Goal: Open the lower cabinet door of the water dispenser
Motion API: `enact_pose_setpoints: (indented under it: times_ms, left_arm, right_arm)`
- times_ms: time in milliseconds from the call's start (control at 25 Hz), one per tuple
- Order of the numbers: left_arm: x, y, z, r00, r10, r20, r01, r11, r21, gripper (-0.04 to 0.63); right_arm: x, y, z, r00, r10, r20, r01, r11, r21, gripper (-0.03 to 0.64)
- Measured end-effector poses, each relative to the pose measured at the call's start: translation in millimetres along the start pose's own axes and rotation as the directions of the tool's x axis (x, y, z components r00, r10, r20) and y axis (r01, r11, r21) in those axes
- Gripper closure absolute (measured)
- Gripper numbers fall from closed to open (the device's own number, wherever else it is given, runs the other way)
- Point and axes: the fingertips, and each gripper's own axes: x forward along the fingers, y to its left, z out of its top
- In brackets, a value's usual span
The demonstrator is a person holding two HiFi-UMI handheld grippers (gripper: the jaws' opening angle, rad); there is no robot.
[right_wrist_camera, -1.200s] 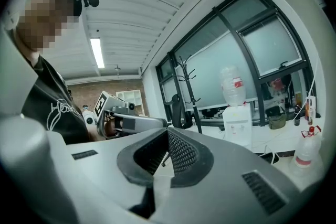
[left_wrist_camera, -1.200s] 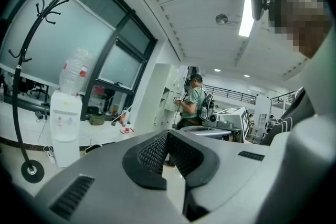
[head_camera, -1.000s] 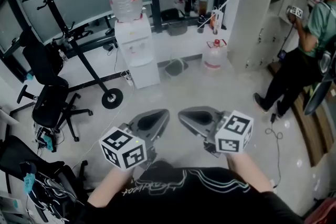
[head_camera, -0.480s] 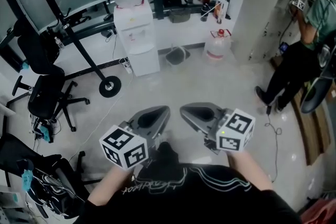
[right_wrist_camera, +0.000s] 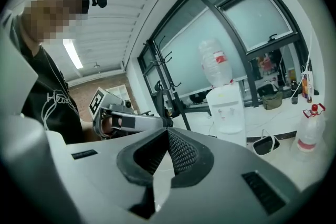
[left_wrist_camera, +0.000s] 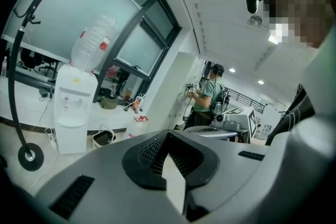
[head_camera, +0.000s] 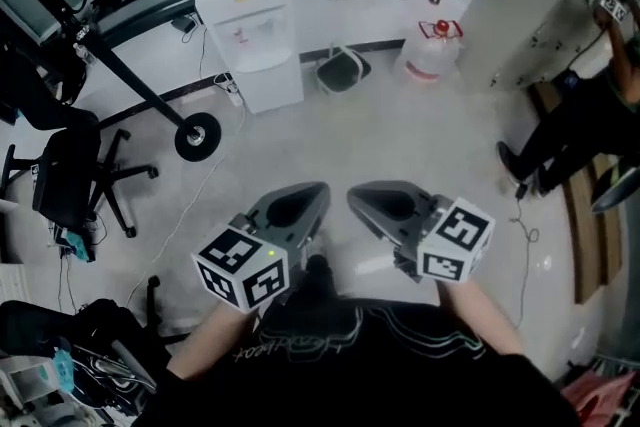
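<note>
Jaws of the grey left gripper (head_camera: 310,195) and right gripper (head_camera: 362,198) are pressed together empty, guessing because the white water dispenser (head_camera: 250,30), lower cabinet door (head_camera: 270,87) shut, is well apart across the floor.

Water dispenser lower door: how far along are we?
Done: nothing; the lower cabinet door looks shut. In hand: nothing; left hand-held gripper and right hand-held gripper are both shut, empty, across the floor from the water dispenser. Left: approach, grip the door, pull open.

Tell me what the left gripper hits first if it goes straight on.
Nothing close: the left gripper faces open floor. Far ahead, probably the black basket right of the water dispenser; depth is unclear.
</note>
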Motion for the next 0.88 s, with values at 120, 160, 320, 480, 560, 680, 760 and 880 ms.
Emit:
enact_pose_setpoints:
  times_ms: [120,160,320,480,560,680,760,880]
  left_arm:
    - [25,51,11,1.0,0.011,-0.018,-0.011,1.0,-0.018,0.595]
    - [33,67,14,1.0,0.016,-0.023,-0.016,1.0,-0.024,0.595]
    - [61,121,19,0.998,0.025,-0.05,-0.028,0.998,-0.056,0.595]
    - [86,157,18,0.996,0.043,-0.082,-0.049,0.997,-0.064,0.595]
    - [98,173,13,0.993,0.061,-0.096,-0.069,0.994,-0.082,0.595]
    - [120,193,4,0.99,0.079,-0.119,-0.094,0.988,-0.123,0.595]
    - [138,207,-4,0.986,0.096,-0.138,-0.116,0.982,-0.146,0.595]
    - [170,228,-13,0.979,0.133,-0.155,-0.159,0.972,-0.17,0.595]
  right_arm:
    - [33,-45,3,1.0,-0.009,-0.03,0.01,1.0,0.022,0.604]
    - [43,-60,5,0.999,-0.012,-0.032,0.013,1.0,0.028,0.604]
    - [77,-107,14,0.999,-0.021,-0.033,0.023,0.998,0.056,0.604]
    - [97,-139,19,0.999,-0.039,-0.032,0.041,0.998,0.051,0.604]
    - [104,-154,16,0.998,-0.043,-0.04,0.045,0.998,0.054,0.604]
    - [112,-182,7,0.998,-0.039,-0.058,0.043,0.997,0.07,0.604]
    - [118,-205,-1,0.997,-0.028,-0.065,0.035,0.995,0.097,0.604]
    - [125,-245,-13,0.997,0.002,-0.078,0.009,0.99,0.139,0.604]
